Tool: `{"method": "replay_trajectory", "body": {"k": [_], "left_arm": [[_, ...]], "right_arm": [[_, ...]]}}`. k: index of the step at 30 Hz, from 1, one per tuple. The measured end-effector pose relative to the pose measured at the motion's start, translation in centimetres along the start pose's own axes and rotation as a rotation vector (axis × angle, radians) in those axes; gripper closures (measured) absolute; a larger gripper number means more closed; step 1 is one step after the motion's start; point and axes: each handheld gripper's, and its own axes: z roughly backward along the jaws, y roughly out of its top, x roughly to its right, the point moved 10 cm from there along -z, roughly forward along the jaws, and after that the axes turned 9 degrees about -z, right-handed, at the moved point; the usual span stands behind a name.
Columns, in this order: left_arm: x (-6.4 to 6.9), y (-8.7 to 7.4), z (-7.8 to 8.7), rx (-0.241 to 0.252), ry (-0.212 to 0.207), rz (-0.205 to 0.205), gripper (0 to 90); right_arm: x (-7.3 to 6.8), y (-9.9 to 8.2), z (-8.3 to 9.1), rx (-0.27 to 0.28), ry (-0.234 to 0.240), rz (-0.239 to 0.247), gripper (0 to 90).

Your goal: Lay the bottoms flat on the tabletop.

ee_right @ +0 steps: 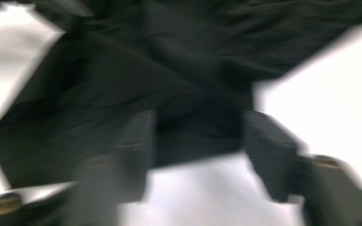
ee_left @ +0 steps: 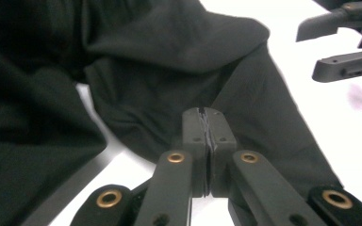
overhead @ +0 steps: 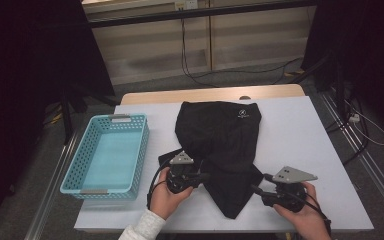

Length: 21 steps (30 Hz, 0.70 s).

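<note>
On the white counter [overhead: 300, 135], the black garment [overhead: 220, 145] lies between your hands. Your left tool [ee_left: 209, 123] is clamped tight on its near-left fold. Your right tool [ee_right: 199, 141] stands partly open, jaws straddling the garment's edge, not pinching.

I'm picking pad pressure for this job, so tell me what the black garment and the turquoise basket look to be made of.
Black garment: soft, thin woven or knit fabric, matte; it drapes in folds and creases, with a small white printed logo. The exact fibre cannot be told.
Turquoise basket: moulded rigid plastic, slightly glossy, by its regular perforated walls and smooth floor; the grey handle tabs look plastic too.
</note>
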Motion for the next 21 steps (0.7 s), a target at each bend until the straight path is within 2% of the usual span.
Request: {"method": "replay_trajectory", "body": {"k": [1,4,5,6,8,9,11,12,13,14,15,16,18,21], "left_arm": [[-0.2,-0.2,-0.1,-0.001,0.001,0.009,88.6],[-0.7,-0.8,-0.2,-0.028,0.021,0.012,88.6],[-0.8,-0.9,-0.2,-0.028,0.022,0.019,88.7],[-1.0,-1.0,-0.2,-0.027,0.026,0.026,88.7],[-1.2,-1.3,-0.2,-0.042,0.032,0.040,88.7],[-1.2,-1.4,-0.2,-0.044,0.029,0.044,88.8],[-1.2,-1.4,-0.3,-0.046,0.038,0.043,88.7],[-1.1,-1.4,-0.3,-0.047,0.027,0.039,88.7],[-1.0,-1.3,-0.3,-0.044,0.030,0.037,88.7],[-0.9,-1.3,-0.3,-0.045,0.027,0.038,88.7],[-0.8,-1.3,-0.3,-0.050,0.026,0.034,88.8],[-0.8,-1.3,-0.3,-0.052,0.025,0.032,88.8],[-0.7,-1.4,-0.4,-0.057,0.024,0.032,88.9],[-0.8,-1.5,-0.4,-0.063,0.023,0.038,89.0]], "right_arm": [[-0.7,-0.3,-0.4,-0.023,0.029,0.014,61.4],[-2.1,-1.3,-1.7,-0.103,0.058,0.063,66.8],[-2.3,-1.5,-2.2,-0.124,0.062,0.062,65.0],[-2.4,-1.5,-2.5,-0.118,0.059,0.056,61.6],[-2.4,-1.2,-3.0,-0.110,0.054,0.047,47.5],[-3.0,-1.2,-3.3,-0.121,0.066,0.055,43.3],[-3.3,-1.2,-3.5,-0.118,0.061,0.074,42.3],[-3.5,-1.2,-3.6,-0.116,0.056,0.089,43.9],[-3.7,-1.2,-3.7,-0.117,0.058,0.087,49.4],[-3.8,-1.1,-3.7,-0.114,0.060,0.095,61.8],[-3.6,-1.0,-3.6,-0.110,0.060,0.105,82.4],[-3.6,-1.0,-3.6,-0.110,0.060,0.105,82.4],[-3.2,-1.1,-3.3,-0.110,0.078,0.080,88.4],[-2.5,-1.6,-2.2,-0.131,0.083,0.068,89.3]]}}
